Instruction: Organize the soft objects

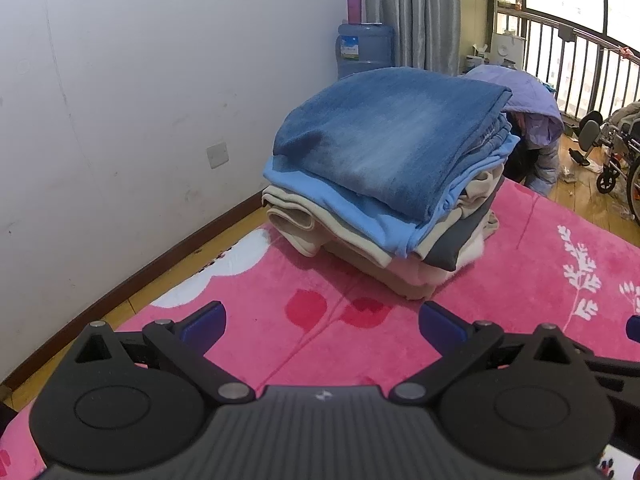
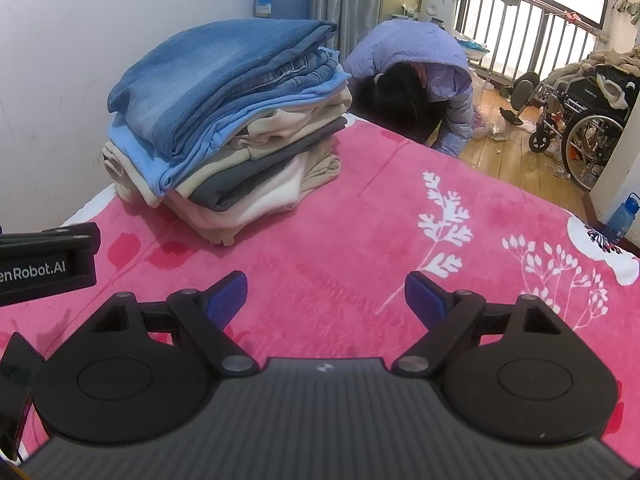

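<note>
**Folded clothes stacked at the bed's far-left corner**

Bed under a pink plush blanket with white sprigs and red flower shapes, filling most of both views, its left edge close to a white wall. Pile of folded clothes on the blanket near the far-left corner, well apart from both tools. Faded denim jeans on top, folded flat; light blue garment directly beneath, edges showing past the denim; cream, grey and pale pink layers below that, down to a beige piece touching the blanket.

Beyond the bed's far edge, person in a lilac padded jacket, bent forward towards the wooden floor. Wheelchair further right, near the balcony railing. Blue water jug against the wall beside the grey curtain. Small blue bottle on the floor off the bed's right edge.

Left tongs low over the blanket at the near side, blue-padded fingers spread wide, gripping nothing. Right tongs likewise parted and empty above bare blanket, with part of the left tool's black body visible at the left edge of the right wrist view.
</note>
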`<state>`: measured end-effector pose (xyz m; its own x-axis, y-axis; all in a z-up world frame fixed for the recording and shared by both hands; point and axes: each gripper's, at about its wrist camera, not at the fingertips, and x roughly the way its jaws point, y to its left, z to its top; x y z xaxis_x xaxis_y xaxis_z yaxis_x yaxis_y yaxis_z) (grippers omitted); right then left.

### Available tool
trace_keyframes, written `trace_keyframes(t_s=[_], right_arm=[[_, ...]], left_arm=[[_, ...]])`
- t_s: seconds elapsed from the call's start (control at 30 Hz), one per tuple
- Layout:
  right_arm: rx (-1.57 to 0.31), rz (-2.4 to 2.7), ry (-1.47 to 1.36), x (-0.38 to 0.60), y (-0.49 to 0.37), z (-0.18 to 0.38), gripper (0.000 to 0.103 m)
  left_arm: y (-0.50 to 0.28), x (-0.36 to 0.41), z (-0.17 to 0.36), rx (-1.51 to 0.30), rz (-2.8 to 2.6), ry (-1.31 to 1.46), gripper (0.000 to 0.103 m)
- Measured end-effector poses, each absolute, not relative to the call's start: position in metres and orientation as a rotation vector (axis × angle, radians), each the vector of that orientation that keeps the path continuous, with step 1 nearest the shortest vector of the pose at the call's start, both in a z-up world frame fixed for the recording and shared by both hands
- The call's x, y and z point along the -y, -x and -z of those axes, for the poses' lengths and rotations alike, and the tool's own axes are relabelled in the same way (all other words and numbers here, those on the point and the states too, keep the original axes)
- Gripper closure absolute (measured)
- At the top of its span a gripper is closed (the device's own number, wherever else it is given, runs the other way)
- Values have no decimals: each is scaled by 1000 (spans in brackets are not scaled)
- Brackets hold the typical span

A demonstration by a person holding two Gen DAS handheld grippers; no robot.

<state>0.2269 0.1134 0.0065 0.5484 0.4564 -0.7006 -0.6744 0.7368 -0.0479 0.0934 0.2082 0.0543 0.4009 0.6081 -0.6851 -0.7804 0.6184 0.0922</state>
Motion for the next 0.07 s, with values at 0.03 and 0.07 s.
trace_keyframes(t_s=[0.03, 0.07], right_arm=[[-723, -684, 331, -113, -226, -6, 17], [-722, -685, 331, -113, -226, -6, 17]], left_arm=[[-94, -208, -54, -747, -891, 260, 0], [-94, -208, -54, -748, -891, 260, 0]])
